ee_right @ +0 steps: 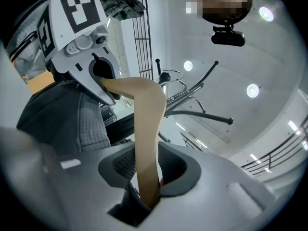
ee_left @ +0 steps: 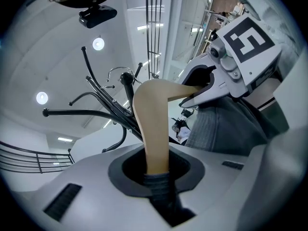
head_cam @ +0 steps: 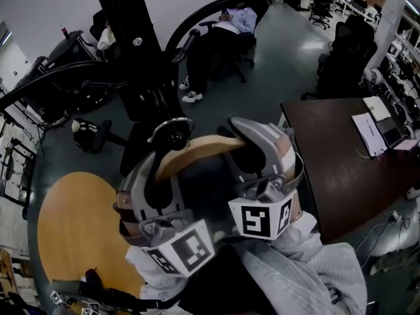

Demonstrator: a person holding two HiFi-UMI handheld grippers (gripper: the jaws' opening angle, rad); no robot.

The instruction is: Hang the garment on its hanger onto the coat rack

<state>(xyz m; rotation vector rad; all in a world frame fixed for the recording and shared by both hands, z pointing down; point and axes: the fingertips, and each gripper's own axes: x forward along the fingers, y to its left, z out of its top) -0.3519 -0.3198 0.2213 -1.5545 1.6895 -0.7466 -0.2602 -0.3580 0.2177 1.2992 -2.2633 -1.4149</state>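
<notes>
A light wooden hanger (head_cam: 197, 151) with a metal hook (head_cam: 172, 128) is held up close to the black coat rack (head_cam: 131, 38). My left gripper (head_cam: 157, 179) is shut on the hanger's left arm (ee_left: 151, 124), and my right gripper (head_cam: 254, 148) is shut on its right arm (ee_right: 147, 129). A grey garment (head_cam: 302, 261) hangs from the hanger below both grippers. In the left gripper view the hook (ee_left: 126, 77) sits just in front of the rack's curved black arms (ee_left: 91, 112). In the right gripper view the same arms (ee_right: 202, 112) lie beyond the hook.
A round wooden table (head_cam: 72, 235) is at the lower left. At the right stands a dark desk (head_cam: 335, 176) with papers. A person sits in an office chair (head_cam: 223, 35) behind the rack, with more chairs (head_cam: 344, 61) further back.
</notes>
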